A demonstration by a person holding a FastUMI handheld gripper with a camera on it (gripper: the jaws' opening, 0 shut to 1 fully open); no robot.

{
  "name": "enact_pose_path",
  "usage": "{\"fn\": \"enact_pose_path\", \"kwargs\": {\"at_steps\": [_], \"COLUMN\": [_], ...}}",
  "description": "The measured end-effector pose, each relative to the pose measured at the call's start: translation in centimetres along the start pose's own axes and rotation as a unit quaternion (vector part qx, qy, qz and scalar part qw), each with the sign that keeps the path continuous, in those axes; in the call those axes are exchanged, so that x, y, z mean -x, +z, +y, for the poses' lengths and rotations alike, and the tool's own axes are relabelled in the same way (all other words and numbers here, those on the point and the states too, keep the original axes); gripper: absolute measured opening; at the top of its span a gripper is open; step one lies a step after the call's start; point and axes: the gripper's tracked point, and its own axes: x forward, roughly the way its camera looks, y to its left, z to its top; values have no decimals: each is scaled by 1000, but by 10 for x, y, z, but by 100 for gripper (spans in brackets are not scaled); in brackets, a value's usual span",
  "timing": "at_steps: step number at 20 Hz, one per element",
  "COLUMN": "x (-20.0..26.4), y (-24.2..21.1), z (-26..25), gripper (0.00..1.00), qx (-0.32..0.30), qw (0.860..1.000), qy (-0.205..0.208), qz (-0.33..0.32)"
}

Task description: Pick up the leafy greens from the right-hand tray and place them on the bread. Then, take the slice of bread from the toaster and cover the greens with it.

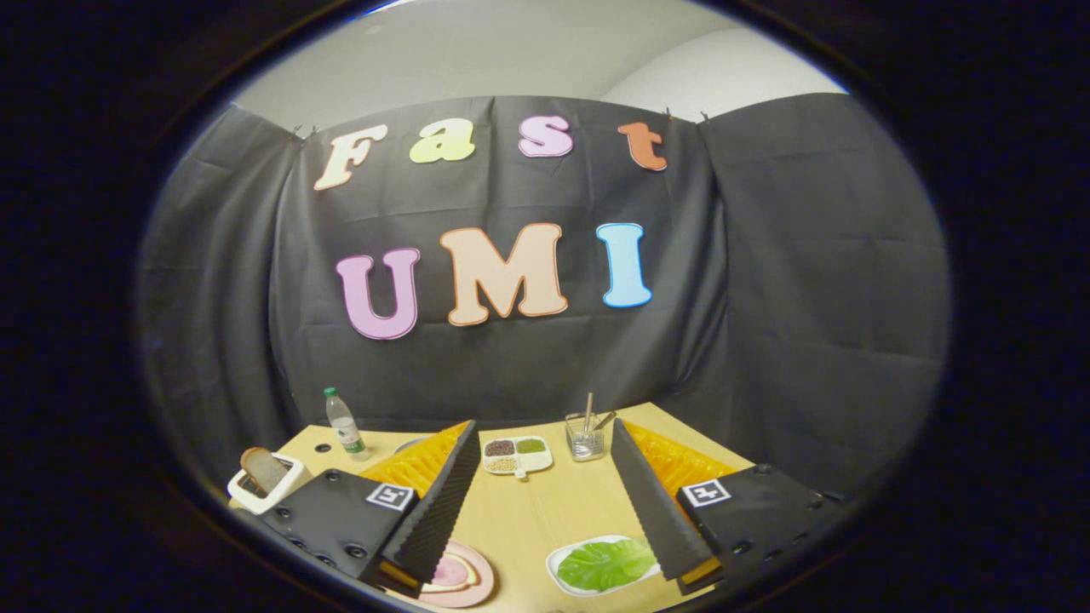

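Here, an itemised record.
Gripper (545, 519): fingers spread wide, nothing between them, held above the surface.
Surface (528, 519): pale wood top, set against the black cloth wall (809, 281).
Room: light wall above the cloth.
Leafy greens (606, 564): one green leaf on a white tray (555, 569), touching nothing else, just beside the right finger's tip.
Toaster (266, 489): white, far left, a bread slice (261, 467) standing up out of it.
Pink plate (464, 583): at the left finger's tip; contents partly hidden.
Divided dish (516, 456): ahead between the fingers, holding grains.
Glass cup (585, 443): beside the dish, sticks inside.
Water bottle (345, 423): upright, back left.
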Motion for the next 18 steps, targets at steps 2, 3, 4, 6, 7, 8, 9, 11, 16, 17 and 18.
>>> {"fn": "enact_pose_path", "kwargs": {"at_steps": [2, 3, 4, 6, 7, 8, 9, 11, 16, 17, 18], "x": [2, 4, 5, 6, 3, 1, -1, -6, -26, -29, -32], "y": [9, 12, 15, 16, 17, 15, 12, -2, -72, -88, -102], "z": [-4, -8, -12, -25, -32, -39, -47, -58, -79, -87, -93], "gripper": [99, 99, 100, 100, 100, 100, 100, 100, 100, 100, 100], "qx": [-6, -4, 1, 17, 28, 42, 59, 95, 102, 102, 97], "qw": [1000, 1000, 1000, 1000, 999, 998, 997, 992, 976, 970, 965], "qy": [3, 5, 8, 16, 20, 23, 28, 41, 88, 92, 98], "qz": [-1, 0, 3, 15, 21, 30, 40, 67, 172, 198, 224]}}
